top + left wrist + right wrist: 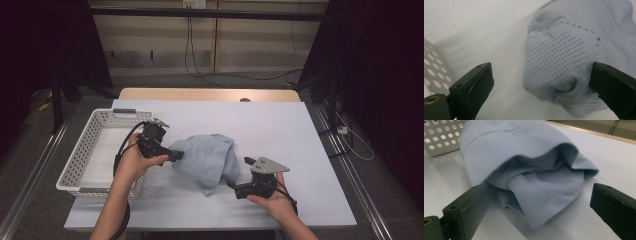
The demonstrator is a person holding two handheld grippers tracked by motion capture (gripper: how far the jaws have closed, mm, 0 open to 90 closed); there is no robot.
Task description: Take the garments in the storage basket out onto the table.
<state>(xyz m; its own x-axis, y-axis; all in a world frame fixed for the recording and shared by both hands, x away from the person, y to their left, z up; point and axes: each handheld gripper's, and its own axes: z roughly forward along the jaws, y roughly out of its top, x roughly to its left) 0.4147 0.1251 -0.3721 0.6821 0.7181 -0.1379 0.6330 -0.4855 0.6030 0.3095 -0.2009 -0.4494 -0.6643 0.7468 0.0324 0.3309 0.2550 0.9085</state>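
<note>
The crumpled pale-blue garment (207,157) lies on the white table cover (280,130), just right of the white perforated basket (80,155). The left gripper (176,156) meets the garment's left edge, the right gripper (231,183) its near-right corner; both sets of jaws stand apart, fabric between them, neither clamped.

cloth (574,50): pale blue, ribbed knit, mesh-hole patch between the left jaws | basket (85,150): white, round-hole pattern | worktop (280,125): white | jaws: black
</note>
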